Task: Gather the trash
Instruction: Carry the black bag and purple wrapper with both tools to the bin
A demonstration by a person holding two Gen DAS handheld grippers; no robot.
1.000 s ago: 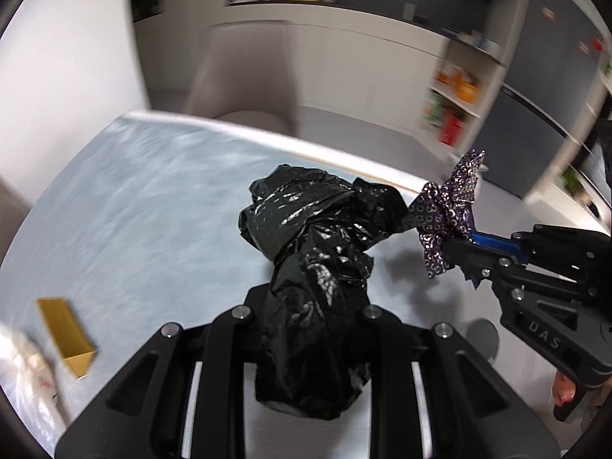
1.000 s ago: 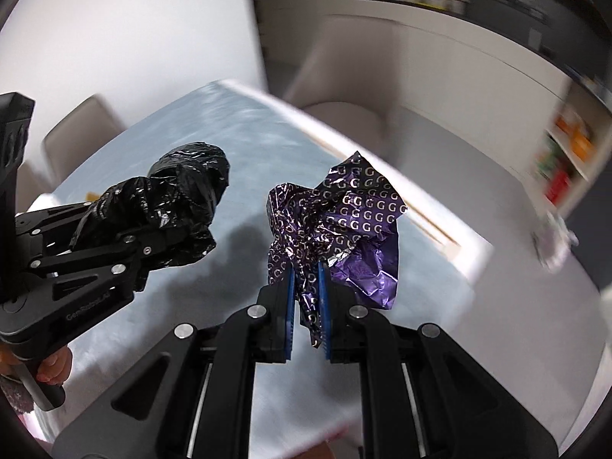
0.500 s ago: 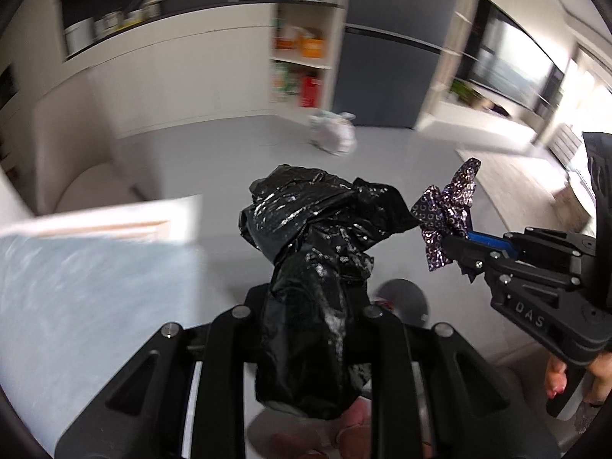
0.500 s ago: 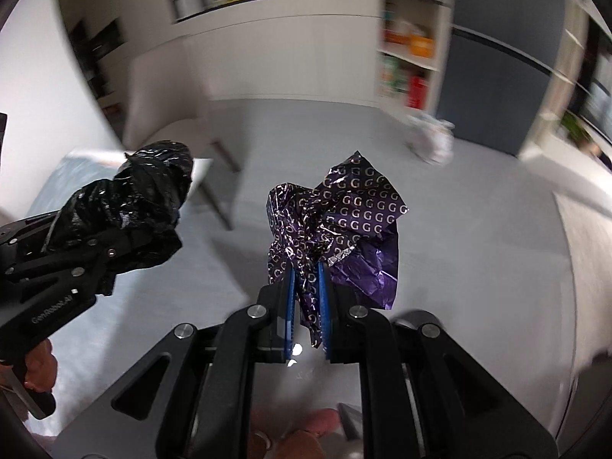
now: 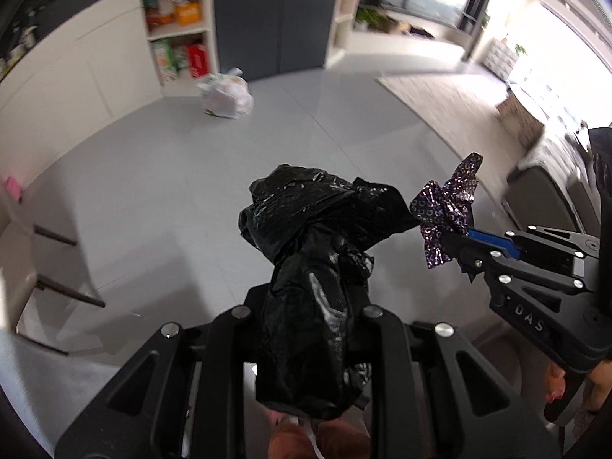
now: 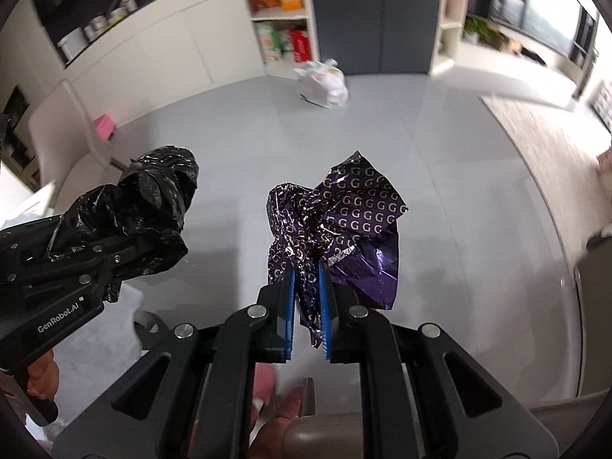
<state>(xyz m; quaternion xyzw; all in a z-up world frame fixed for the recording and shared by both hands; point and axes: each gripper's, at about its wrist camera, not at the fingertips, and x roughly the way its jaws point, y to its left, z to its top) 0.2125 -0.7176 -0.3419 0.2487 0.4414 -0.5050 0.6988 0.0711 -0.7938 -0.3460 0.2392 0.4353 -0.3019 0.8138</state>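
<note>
My left gripper [image 5: 306, 306] is shut on a crumpled black plastic bag [image 5: 317, 241], held up over the grey floor. The bag also shows at the left of the right wrist view [image 6: 153, 206], with the left gripper [image 6: 126, 248] under it. My right gripper [image 6: 308, 290] is shut on a crumpled purple foil wrapper [image 6: 344, 225] with a silver letter pattern. In the left wrist view the wrapper [image 5: 447, 206] and the right gripper [image 5: 455, 244] sit just right of the black bag, nearly touching it.
A white tied bag [image 5: 225, 95] lies on the floor by open shelves [image 5: 176, 34], also in the right wrist view [image 6: 325, 84]. A pale chair [image 6: 72, 130] with a pink item [image 6: 103, 128] stands left. A rug [image 5: 451, 103] and a grey sofa [image 5: 543, 195] are right.
Both grippers have swung away from the table toward the open floor and shelves, still holding the black bag and the purple wrapper. The table has left both views.
</note>
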